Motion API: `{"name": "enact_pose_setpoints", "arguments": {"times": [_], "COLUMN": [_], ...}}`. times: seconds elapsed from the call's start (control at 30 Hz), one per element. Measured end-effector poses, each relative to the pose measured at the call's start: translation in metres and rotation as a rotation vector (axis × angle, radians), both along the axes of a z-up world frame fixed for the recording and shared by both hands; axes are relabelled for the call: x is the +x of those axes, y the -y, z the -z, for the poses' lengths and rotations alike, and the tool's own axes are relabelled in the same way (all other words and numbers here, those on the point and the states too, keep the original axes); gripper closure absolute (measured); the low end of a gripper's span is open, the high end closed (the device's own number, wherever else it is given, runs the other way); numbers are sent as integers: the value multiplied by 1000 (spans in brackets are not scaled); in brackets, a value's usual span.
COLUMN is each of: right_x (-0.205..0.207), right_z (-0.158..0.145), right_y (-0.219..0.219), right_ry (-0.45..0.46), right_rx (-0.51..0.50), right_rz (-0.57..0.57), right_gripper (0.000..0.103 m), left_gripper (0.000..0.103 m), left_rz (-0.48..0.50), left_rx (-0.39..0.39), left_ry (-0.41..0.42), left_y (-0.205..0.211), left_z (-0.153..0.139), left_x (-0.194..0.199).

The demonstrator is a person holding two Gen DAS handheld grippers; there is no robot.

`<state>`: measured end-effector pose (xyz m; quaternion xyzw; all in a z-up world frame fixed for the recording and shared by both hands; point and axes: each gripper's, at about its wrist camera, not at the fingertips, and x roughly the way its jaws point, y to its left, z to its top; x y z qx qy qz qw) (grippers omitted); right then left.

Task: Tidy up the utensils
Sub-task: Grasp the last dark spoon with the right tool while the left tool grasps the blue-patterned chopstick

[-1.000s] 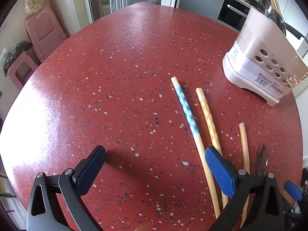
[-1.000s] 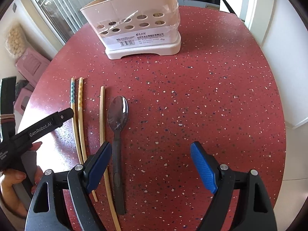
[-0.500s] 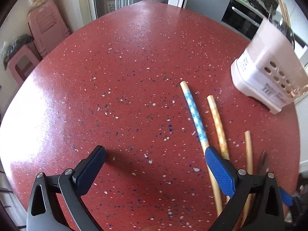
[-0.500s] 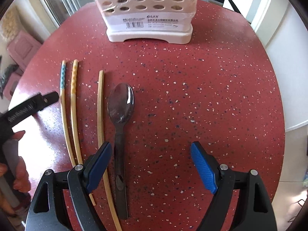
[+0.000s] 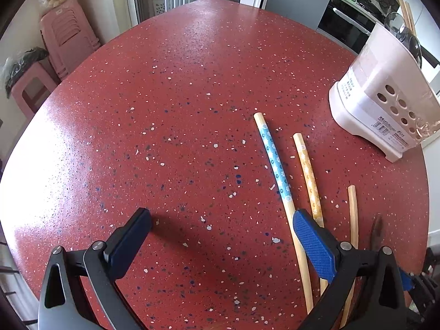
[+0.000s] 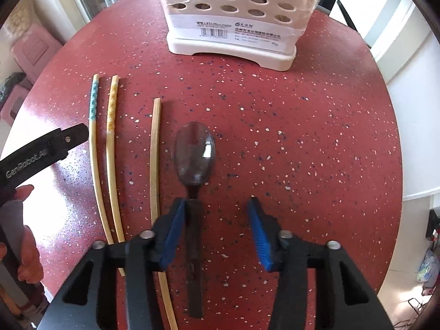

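Four utensils lie loose on the red speckled desk (image 6: 302, 137): a blue-banded chopstick (image 6: 93, 126), an orange-banded chopstick (image 6: 111, 126), a plain bamboo chopstick (image 6: 155, 159) and a dark spoon (image 6: 195, 159). The white utensil holder (image 6: 233, 27) stands at the far edge.

The right tool (image 6: 217, 222) points down over the spoon and its jaws are closing. The spoon's handle sits between them, hard against the left pad, while the right pad is apart from it, so nothing is gripped yet. The bowl lies just ahead of the fingertips, toward the holder.

The likely trouble is the off-centre fit: the incoming right pad could shove the thin handle sideways or roll the spoon rather than pinch it. The plain chopstick runs just beside the left finger and passes under it, so it might be nudged or caught.

The left tool (image 5: 220, 236) hangs wide and empty over bare desk, the banded chopsticks passing beneath its right finger.
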<state>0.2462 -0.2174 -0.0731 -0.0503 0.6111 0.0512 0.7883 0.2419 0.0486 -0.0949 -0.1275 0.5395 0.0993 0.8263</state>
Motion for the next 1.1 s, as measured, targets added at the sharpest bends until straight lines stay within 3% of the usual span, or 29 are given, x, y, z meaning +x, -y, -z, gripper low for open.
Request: {"name": "enact_pose_setpoints", "arguments": {"times": [0.07, 0.53, 1.0, 1.1], "right_x": [1, -15, -25, -26], "right_z": [-2, -17, -26, -25], "right_y": [-3, 44, 84, 90], "right_ry": [0, 40, 54, 53], "right_rx": [9, 222, 306, 315], "right_rz": [-14, -15, 6, 10], "right_gripper": [90, 90, 90, 90], "left_gripper": [0, 0, 0, 0], "left_rz": [-3, -38, -44, -14], "left_rx": [12, -6, 14, 57], "left_ry": [-9, -53, -73, -92], "left_y": [2, 21, 39, 43], "left_z": [1, -1, 0, 3], "left_x": [2, 19, 28, 33]}}
